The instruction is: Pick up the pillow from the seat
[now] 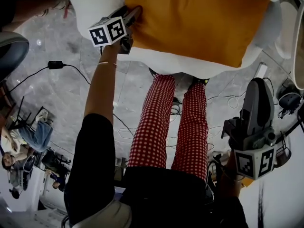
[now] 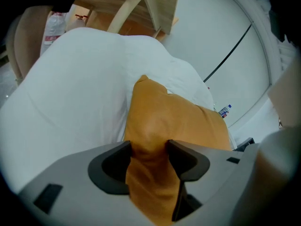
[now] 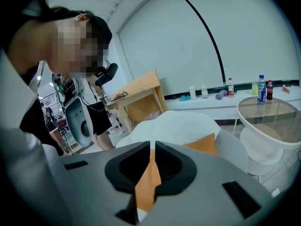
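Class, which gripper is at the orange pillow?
The left gripper, at the edge of the pillow on the white seat; the right gripper hangs low, well clear of it.

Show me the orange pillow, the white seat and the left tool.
orange pillow (image 1: 199, 23), head view, middle of its top face.
white seat (image 1: 156, 61), head view, front edge below the pillow.
left tool (image 2: 149, 147), left gripper view, midway between its jaws, where the pillow's corner sits.
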`<act>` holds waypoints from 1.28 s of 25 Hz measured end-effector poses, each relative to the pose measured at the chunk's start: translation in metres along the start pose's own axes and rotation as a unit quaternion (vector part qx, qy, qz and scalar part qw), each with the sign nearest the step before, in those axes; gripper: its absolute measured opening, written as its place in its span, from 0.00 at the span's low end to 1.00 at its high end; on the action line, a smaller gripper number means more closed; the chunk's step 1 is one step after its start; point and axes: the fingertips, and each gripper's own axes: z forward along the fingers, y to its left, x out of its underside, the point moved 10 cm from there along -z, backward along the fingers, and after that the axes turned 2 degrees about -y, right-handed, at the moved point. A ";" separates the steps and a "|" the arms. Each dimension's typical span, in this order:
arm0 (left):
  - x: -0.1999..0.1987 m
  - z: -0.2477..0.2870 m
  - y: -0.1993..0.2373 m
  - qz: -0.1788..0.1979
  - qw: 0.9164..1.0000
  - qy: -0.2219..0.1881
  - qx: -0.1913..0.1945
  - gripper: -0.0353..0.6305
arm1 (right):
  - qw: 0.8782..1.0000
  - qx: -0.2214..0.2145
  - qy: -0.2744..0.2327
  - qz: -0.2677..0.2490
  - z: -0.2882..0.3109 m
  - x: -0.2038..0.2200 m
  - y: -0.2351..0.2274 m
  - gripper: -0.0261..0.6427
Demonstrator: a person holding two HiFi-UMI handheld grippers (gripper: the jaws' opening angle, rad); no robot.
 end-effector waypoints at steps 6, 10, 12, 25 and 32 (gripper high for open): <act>-0.001 0.005 0.000 -0.014 1.000 0.014 0.016 0.42 | 1.000 0.012 -0.006 0.014 -0.005 0.007 -0.008 0.08; -0.004 0.005 -0.006 -0.001 1.000 0.024 0.019 0.29 | 1.000 0.018 -0.014 0.021 -0.009 0.010 -0.008 0.08; -0.004 0.003 -0.009 0.012 0.999 0.025 0.018 0.24 | 0.999 0.025 -0.016 0.021 -0.010 0.013 -0.010 0.08; 0.003 -0.014 -0.028 0.034 0.999 -0.007 -0.026 0.10 | 0.997 0.058 -0.029 0.028 -0.016 0.033 -0.038 0.08; 0.009 -0.016 -0.036 0.036 0.998 -0.019 -0.044 0.10 | 0.997 0.083 -0.001 0.005 -0.002 0.053 -0.070 0.08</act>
